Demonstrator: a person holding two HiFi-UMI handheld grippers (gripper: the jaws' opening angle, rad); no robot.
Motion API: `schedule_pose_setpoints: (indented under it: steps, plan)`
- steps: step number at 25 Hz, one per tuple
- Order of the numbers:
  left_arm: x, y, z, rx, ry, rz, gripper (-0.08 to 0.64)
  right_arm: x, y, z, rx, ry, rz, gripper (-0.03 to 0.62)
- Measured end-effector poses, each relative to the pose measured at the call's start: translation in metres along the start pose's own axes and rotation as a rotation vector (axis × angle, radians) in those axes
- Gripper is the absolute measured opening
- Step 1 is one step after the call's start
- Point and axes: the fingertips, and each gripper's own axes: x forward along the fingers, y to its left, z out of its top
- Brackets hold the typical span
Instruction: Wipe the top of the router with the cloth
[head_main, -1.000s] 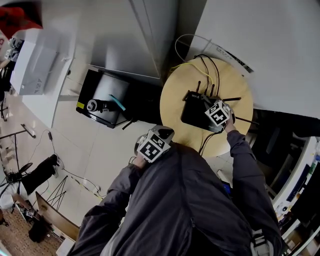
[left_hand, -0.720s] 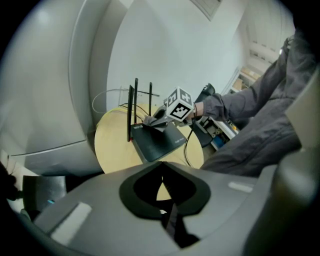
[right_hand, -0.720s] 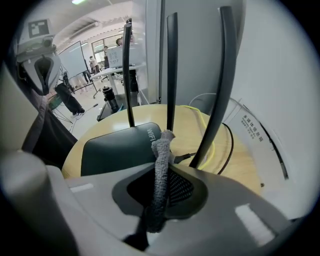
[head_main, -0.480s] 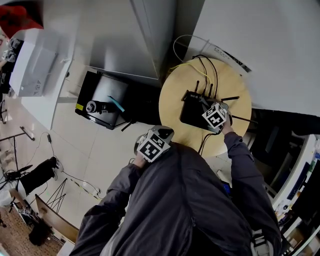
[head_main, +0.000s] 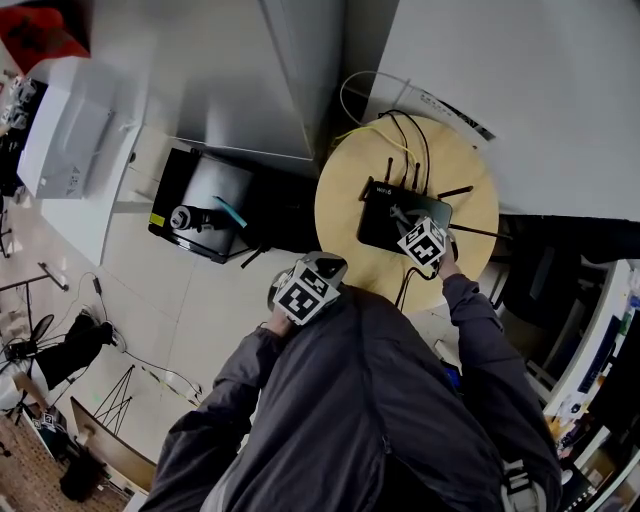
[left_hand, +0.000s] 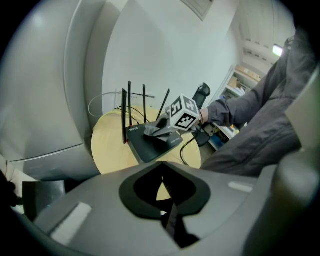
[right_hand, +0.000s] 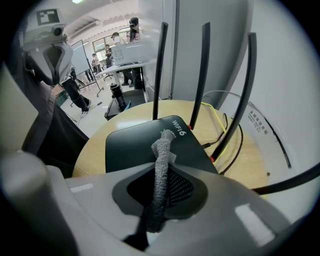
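Wiping seems underway: the right gripper (right_hand: 152, 220) jaws pinch the cloth (right_hand: 161, 155) against the router (right_hand: 130, 146), a sweep across its top next; left gripper (left_hand: 169, 218) jaws meet, empty.

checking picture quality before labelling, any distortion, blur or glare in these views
Right gripper view: fisheye, black corners, antennas bowed, cloth sharp. Left gripper view: same vignette, near foreground soft. Head view: even light, no glare on the router.

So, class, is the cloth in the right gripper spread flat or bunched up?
Bunched up: the cloth is a narrow twisted roll pinched between shut jaws, its tip over the router.
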Motion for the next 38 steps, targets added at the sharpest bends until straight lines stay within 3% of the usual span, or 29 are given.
schedule_pose_setpoints:
  steps: [27, 33, 38]
  plan:
    - [0.003, -0.018, -0.004, 0.048, 0.003, -0.026, 0.000, -0.011, 0.087, -0.023, -0.022, 0.011, 0.091, 0.031]
    - [0.007, -0.017, 0.003, 0.058, 0.005, -0.027, 0.000, -0.011, 0.086, -0.025, -0.044, 0.017, 0.122, 0.031]
    - [0.009, -0.013, 0.008, 0.051, 0.007, -0.023, 0.000, -0.018, 0.033, -0.017, 0.019, -0.022, 0.052, 0.031]
